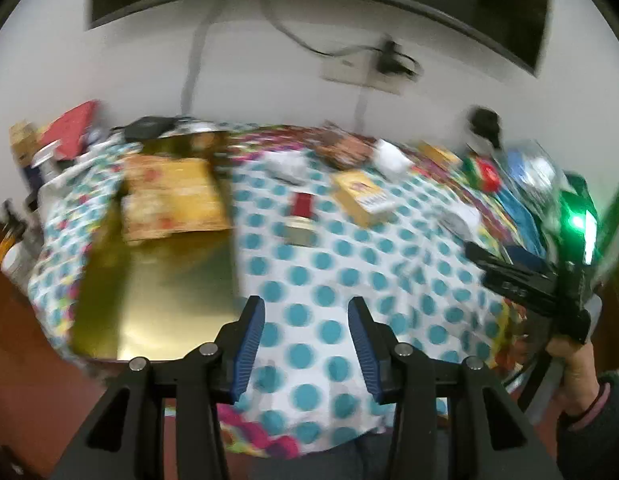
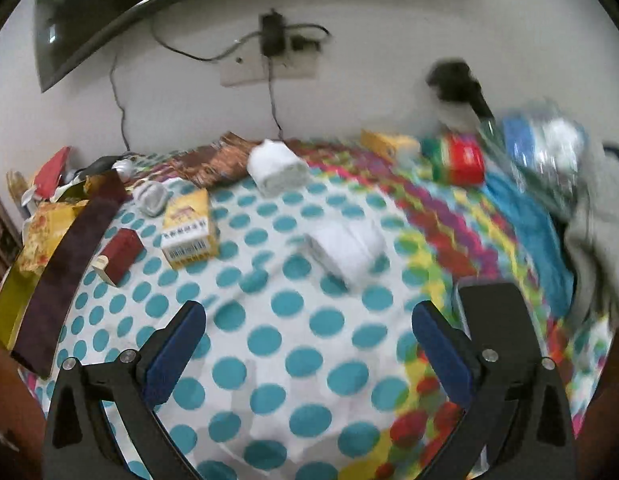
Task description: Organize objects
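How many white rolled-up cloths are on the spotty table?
2. One white roll lies far back by the brown packet; the other white roll lies mid-table, right of the yellow box. Clutter may hide more.

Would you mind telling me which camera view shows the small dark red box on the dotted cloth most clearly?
The right wrist view: the small dark red box lies sharp at the left, its cream end showing. In the left wrist view the same box is smeared by motion blur, mid-table beside the yellow box.
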{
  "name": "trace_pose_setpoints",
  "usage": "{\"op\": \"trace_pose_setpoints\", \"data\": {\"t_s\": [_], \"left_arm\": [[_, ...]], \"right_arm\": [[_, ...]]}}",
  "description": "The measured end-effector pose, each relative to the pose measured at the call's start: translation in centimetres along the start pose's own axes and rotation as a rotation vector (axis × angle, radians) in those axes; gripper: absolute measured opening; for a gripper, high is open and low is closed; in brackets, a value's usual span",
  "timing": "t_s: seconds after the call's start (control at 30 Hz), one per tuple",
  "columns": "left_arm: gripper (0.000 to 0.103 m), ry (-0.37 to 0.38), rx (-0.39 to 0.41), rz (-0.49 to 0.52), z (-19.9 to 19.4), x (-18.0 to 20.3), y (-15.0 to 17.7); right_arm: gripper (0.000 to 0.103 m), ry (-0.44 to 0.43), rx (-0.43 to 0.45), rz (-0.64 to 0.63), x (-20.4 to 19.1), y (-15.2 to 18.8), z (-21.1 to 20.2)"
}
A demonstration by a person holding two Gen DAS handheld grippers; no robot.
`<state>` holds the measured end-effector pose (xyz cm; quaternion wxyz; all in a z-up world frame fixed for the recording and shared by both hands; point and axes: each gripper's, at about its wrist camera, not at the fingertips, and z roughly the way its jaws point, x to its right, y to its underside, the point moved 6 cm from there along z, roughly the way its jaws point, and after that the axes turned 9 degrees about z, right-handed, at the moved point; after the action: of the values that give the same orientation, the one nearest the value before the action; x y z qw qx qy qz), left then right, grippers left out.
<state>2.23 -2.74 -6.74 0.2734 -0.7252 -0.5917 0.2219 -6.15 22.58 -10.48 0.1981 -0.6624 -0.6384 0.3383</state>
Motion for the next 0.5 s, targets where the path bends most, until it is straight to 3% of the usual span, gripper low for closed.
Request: {"op": "trace_pose_setpoints", "data": {"t_s": [0.17, 0.27, 0.37, 0.5], "left_arm": [[0.044, 0.011, -0.047, 0.044, 3.4, 2.6, 0.5], [0.044, 0.014, -0.109, 0.016, 5.4, 2.3, 0.8], [0.044, 0.026, -0.119, -0.026, 6.4, 1.9, 1.2], [0.044, 0.011, -0.135, -0.023, 7.1, 1.5, 1.8]], "right_arm": [[0.103, 0.08, 0.021, 0.012, -0.4, 2.0, 0.5], [0.103, 0.107, -0.015, 0.023, -0.4, 2.2, 1.7], [0.103, 0.111, -0.081, 0.052, 0.1, 3.1, 2.8], [0.103, 0.134, -0.064, -0.012, -0.4, 4.0, 2.3]]}}
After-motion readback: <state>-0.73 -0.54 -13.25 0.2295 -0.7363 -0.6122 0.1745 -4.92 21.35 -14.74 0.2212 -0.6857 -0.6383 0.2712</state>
